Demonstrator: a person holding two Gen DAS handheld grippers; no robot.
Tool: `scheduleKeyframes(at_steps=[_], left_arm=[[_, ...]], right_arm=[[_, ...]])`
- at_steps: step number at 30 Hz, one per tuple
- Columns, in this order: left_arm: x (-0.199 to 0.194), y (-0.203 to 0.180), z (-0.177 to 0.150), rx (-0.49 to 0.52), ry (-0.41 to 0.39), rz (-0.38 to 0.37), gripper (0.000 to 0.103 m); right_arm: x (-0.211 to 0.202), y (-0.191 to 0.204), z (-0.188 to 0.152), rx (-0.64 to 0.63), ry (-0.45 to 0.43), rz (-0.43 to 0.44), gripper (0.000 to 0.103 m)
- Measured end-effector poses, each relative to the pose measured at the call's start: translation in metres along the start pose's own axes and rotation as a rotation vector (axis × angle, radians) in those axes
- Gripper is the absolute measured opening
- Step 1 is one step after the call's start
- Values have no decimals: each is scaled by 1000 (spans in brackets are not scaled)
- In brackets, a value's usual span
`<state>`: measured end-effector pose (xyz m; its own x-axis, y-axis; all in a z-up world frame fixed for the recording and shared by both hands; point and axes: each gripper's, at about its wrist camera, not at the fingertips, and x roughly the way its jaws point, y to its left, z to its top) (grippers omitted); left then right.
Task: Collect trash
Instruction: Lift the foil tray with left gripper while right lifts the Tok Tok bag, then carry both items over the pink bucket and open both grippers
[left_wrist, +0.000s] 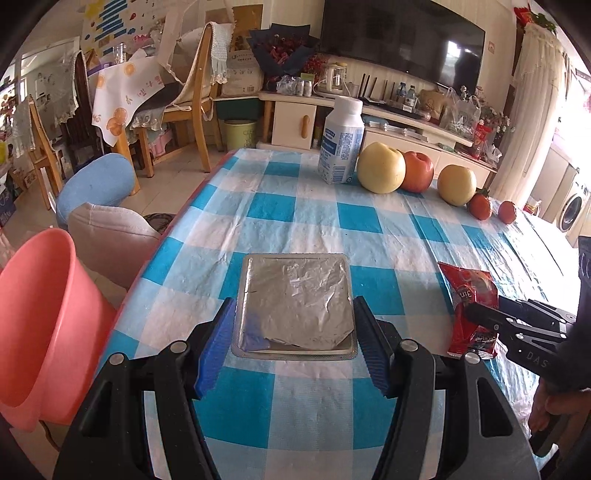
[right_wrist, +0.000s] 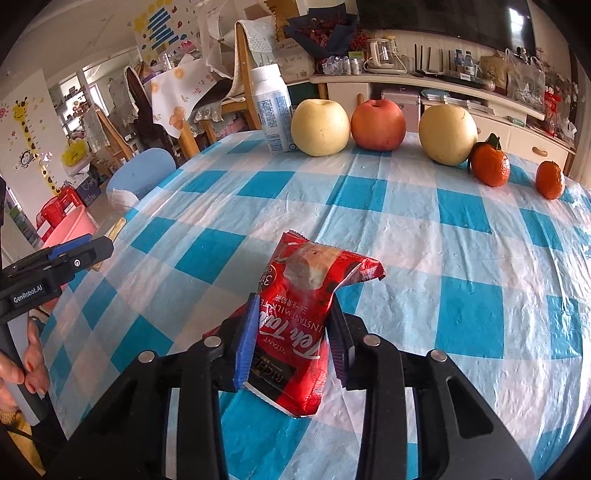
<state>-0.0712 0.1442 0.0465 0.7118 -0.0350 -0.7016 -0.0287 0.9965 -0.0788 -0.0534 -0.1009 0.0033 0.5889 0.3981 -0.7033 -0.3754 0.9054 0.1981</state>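
Checked table (left_wrist: 280, 206) with fruit (left_wrist: 380, 168), bottle (left_wrist: 341, 142)

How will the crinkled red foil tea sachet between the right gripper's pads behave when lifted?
Probably floppy: the red foil tea sachet is already creased and bent above the right gripper. Likely light, since it looks nearly flat and empty. Its glossy film may slip, though the pads appear to pinch it on both sides.

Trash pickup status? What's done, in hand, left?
Done: nothing visibly binned; the inside of the pink bucket is hidden. In hand: the right tool is clamped on the red milk tea packet; the left tool straddles the foil tray, whether gripped is unclear. Left: drop both in the bucket. The white bottle may be trash too.
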Motion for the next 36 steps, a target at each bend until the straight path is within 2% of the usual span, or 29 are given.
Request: scheduleKeyframes(at_steps=[11,19,26,36], left_arm=[[-10,17,7,16,-22,13,64],[-23,35,12,26,-64,81,64],[-39,57,19,-2,-110,142,64],[-56,98,25,-67,-158,240,64]], right_arm=[[-10,7,-5,-29,-33,-49,32],[-21,21,-6,-35,-63,-60,32],[-27,45,-5,-60,-74,-63,32],[-30,103,6,-128,-91,-24,32]])
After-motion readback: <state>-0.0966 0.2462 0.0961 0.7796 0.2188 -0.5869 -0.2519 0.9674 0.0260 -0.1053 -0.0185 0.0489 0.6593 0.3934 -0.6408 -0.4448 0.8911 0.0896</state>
